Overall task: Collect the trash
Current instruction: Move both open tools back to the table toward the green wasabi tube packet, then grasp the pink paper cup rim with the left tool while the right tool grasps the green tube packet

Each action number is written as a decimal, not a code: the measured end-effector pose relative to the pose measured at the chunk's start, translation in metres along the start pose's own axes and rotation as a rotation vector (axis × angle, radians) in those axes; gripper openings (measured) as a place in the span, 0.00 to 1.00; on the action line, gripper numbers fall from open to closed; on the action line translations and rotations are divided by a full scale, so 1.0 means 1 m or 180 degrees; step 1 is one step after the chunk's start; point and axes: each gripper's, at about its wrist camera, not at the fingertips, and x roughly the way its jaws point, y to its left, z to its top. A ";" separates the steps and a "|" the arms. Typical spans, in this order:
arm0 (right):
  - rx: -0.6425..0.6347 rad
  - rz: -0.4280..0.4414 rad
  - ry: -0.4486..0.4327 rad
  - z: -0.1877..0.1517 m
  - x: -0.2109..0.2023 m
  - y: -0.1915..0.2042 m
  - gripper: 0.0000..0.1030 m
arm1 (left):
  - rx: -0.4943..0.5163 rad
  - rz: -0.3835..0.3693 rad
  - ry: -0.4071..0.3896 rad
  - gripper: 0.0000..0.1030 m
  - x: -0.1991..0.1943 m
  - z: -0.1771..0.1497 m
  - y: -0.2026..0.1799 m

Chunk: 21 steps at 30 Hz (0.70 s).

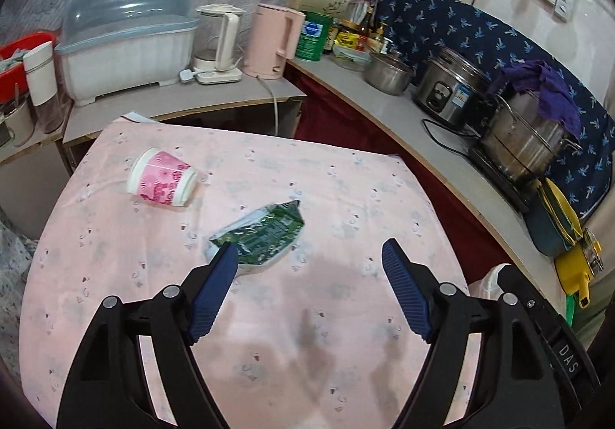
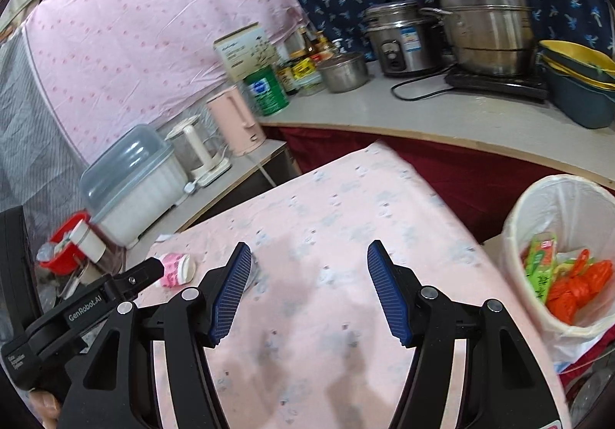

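A pink flowered paper cup (image 1: 161,177) lies on its side at the far left of the pink-clothed table (image 1: 346,179). A crumpled green wrapper (image 1: 269,229) lies mid-table. My left gripper (image 1: 309,244) hangs open over the cloth, its left fingertip in front of the wrapper's near end and nothing between the pads. My right gripper (image 2: 309,246) is open too, over bare cloth. In the right wrist view the cup (image 2: 177,269) lies beyond the left tool's black arm (image 2: 115,290), and the wrapper is mostly hidden behind my left finger.
A white-lined bin (image 2: 538,198) at the table's right corner holds a green carton and orange plastic. Counters behind carry a dish box (image 1: 127,52), kettles (image 1: 269,40), a rice cooker (image 1: 449,87) and a steel pot (image 1: 526,137).
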 end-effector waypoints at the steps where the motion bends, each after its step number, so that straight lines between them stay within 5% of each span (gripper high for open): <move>1: -0.0023 0.0021 0.0028 -0.002 0.004 0.007 0.59 | -0.0026 0.0029 -0.0007 0.71 0.000 0.001 0.009; 21: -0.0236 0.0359 0.0759 -0.048 0.133 0.097 0.59 | -0.0081 0.0665 0.0038 0.71 0.050 0.024 0.146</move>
